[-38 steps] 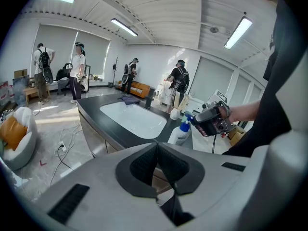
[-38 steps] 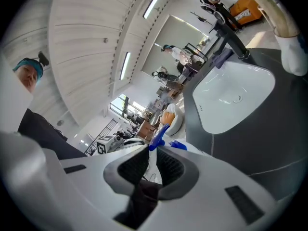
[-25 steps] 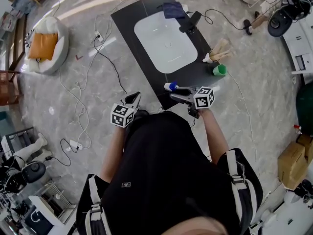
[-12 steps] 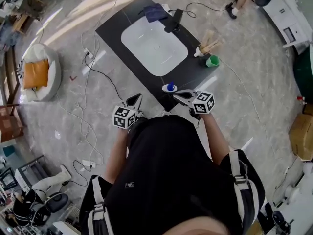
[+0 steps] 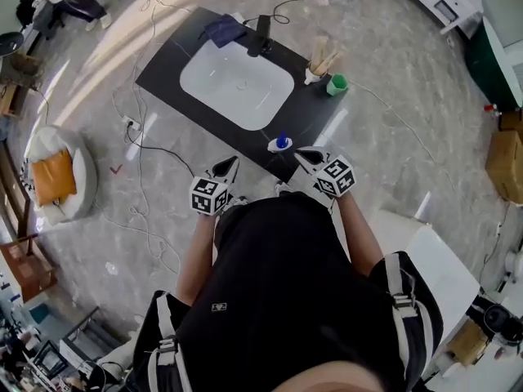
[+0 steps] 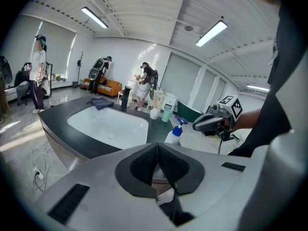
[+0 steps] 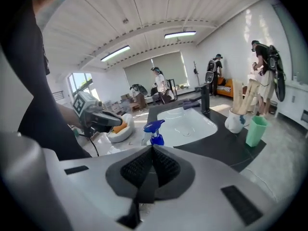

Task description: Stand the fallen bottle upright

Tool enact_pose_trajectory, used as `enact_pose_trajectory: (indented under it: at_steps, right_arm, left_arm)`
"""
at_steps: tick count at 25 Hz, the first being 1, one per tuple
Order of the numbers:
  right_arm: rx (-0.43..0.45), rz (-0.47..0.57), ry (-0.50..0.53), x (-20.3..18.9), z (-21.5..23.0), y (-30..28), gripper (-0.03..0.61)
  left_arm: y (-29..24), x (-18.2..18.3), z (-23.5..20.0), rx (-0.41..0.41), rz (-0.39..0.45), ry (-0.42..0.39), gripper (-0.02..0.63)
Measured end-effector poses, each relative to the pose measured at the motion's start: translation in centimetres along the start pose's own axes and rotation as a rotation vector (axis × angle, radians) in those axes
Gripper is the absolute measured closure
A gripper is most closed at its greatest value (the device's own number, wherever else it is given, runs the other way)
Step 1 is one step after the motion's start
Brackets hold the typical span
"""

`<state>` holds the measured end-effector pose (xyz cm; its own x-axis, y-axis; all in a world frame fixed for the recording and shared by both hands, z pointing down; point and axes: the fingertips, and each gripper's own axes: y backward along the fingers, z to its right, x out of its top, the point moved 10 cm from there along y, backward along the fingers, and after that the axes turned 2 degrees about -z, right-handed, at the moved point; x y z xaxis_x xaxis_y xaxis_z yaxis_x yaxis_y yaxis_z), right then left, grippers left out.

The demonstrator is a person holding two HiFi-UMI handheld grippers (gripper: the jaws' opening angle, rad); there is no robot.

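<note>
Spray bottle point(image 5: 281, 144) upright on counter point(image 5: 317, 113), print too small

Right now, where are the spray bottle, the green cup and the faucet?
spray bottle point(image 5: 282, 141), head view, blue trigger head.
green cup point(image 5: 337, 86), head view, green body.
faucet point(image 5: 262, 34), head view, black body.

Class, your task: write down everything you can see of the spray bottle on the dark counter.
The spray bottle has a white, plastic-looking body and a blue trigger head on top. It stands upright at the near edge of the dark counter, just in front of the white sink basin. Only the counter touches it: the left hand-held gripper and the right hand-held gripper are both shut, empty and short of it.
</note>
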<state>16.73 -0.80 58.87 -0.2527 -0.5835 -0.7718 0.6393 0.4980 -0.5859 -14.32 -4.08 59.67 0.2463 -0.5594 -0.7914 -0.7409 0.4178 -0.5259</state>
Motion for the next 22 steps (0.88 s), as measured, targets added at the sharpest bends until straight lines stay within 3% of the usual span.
enact_pose_trajectory:
  at_steps: [10, 18, 22]
  right_arm:
    - [-0.190, 0.053, -0.095, -1.6, -5.0, 0.5, 0.518]
    - [-0.428, 0.082, -0.187, -3.2, -9.3, 1.4, 0.518]
    - [-0.504, 0.095, -0.239, -4.6, -11.4, 1.6, 0.518]
  left_arm:
    - [0.2, 0.3, -2.1, -0.164, -0.060, -0.106, 0.598]
    - [0.2, 0.6, -2.1, -0.311, -0.105, -0.213, 0.598]
    - [0.9, 0.0, -2.1, -0.359, -0.116, -0.251, 0.598]
